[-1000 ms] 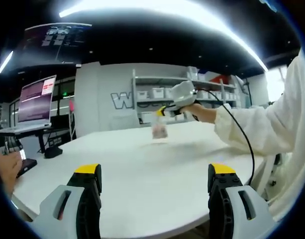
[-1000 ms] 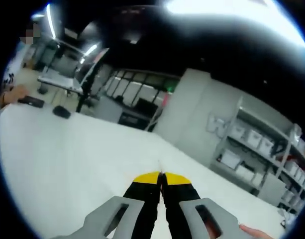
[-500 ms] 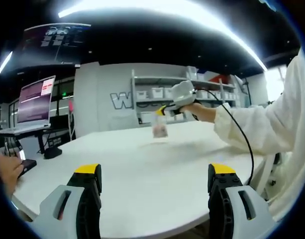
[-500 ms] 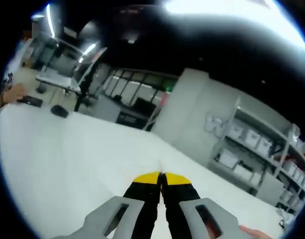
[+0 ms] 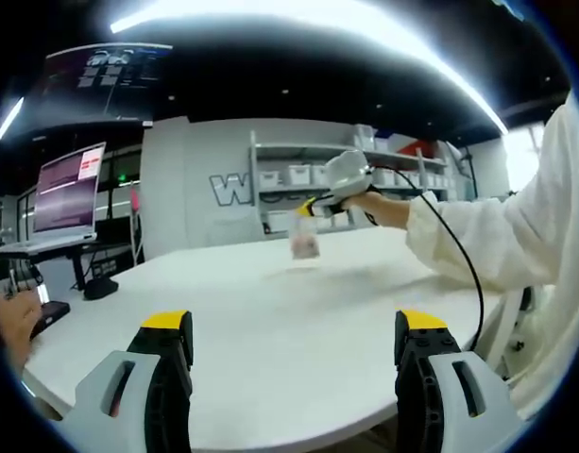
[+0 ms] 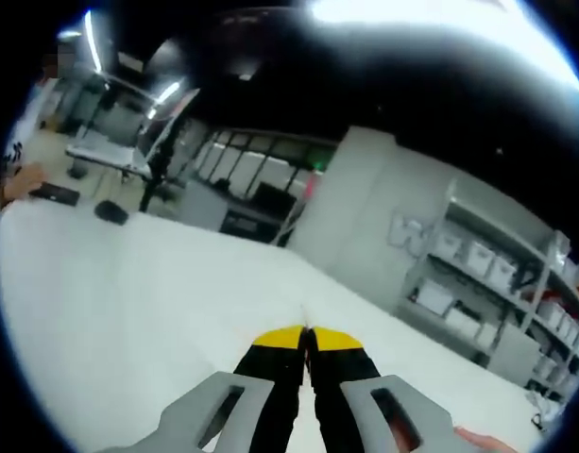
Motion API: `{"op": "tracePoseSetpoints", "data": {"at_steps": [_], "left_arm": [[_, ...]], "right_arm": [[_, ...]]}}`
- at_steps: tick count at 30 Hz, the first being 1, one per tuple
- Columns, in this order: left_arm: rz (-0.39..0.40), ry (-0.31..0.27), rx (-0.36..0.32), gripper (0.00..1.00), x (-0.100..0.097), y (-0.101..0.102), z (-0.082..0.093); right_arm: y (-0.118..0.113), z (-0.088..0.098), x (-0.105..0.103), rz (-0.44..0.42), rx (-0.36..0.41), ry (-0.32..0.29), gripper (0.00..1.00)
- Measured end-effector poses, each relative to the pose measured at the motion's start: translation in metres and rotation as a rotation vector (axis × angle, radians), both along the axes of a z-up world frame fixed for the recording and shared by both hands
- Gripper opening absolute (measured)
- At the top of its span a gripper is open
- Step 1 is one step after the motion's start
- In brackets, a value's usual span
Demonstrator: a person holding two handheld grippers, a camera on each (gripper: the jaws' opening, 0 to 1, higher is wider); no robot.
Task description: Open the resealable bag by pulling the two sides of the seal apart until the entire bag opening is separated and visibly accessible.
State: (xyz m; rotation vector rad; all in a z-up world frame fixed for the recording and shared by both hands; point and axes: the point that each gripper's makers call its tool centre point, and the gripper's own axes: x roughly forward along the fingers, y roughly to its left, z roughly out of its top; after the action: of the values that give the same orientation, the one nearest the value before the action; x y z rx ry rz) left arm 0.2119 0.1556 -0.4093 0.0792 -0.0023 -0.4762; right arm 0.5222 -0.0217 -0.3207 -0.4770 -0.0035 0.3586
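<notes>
The resealable bag point(image 5: 305, 242) hangs above the far half of the white table point(image 5: 270, 359), pinched at its top edge by your right gripper point(image 5: 309, 209). Held from the top like that, it dangles free with the seal uppermost, which is probably why you carry it this way: the seal is offered to the other tool. Something pinkish sits in the bag's lower part; it is too blurred to name, and no print on the bag can be read.

In the right gripper view your right gripper's yellow-tipped jaws are pressed together, with a thin pale sliver of the bag's edge rising between the tips. So that gripper is clamped on the bag.

Your left gripper point(image 5: 294, 330) stands low and near the table's close edge, its jaws spread wide and holding nothing, well apart from the bag. I judge the seal to be unopened: only one side is gripped.

On the grey wall point(image 5: 199, 179) behind, one large white letter, a "W", can be read beside the shelving point(image 5: 298, 175); the rest is hidden. The monitor point(image 5: 70, 189) at left shows pink-toned screens whose text is too small to read.
</notes>
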Motion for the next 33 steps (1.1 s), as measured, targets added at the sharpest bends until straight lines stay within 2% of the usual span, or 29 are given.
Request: {"op": "tracePoseSetpoints", "data": {"at_steps": [33], "left_arm": [[-0.002,0.000,0.009,0.87,-0.001,-0.002,0.000]], "right_arm": [[-0.017,-0.002,-0.008,-0.019,0.026,0.016,0.00]]}}
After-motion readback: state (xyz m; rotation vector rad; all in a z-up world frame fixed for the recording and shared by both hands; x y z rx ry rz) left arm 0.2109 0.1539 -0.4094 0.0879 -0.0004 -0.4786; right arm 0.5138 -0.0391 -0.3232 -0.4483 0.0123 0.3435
